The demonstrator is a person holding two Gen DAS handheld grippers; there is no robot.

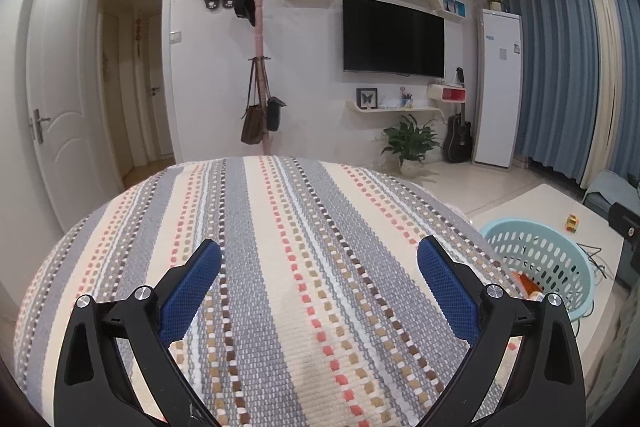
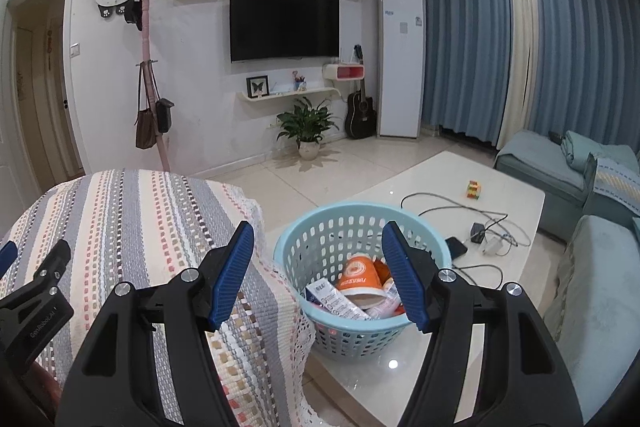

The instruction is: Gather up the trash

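A light blue basket (image 2: 320, 239) stands on the white low table (image 2: 440, 179) and holds trash: an orange paper cup (image 2: 358, 279) and several white wrappers (image 2: 340, 301). My right gripper (image 2: 318, 269) is open and empty, hovering just above and in front of the basket. My left gripper (image 1: 320, 279) is open and empty above the striped woven cloth (image 1: 280, 247). The basket also shows at the right in the left wrist view (image 1: 540, 251). The left gripper's side shows at the left edge of the right wrist view (image 2: 36, 287).
On the table lie a colourful cube (image 2: 473, 189), a phone (image 2: 456, 247), a charger and tangled cables (image 2: 492, 227). Teal sofas (image 2: 560, 167) stand at the right. A potted plant (image 2: 308, 131), guitar (image 2: 360, 111) and coat rack (image 2: 150, 75) line the far wall.
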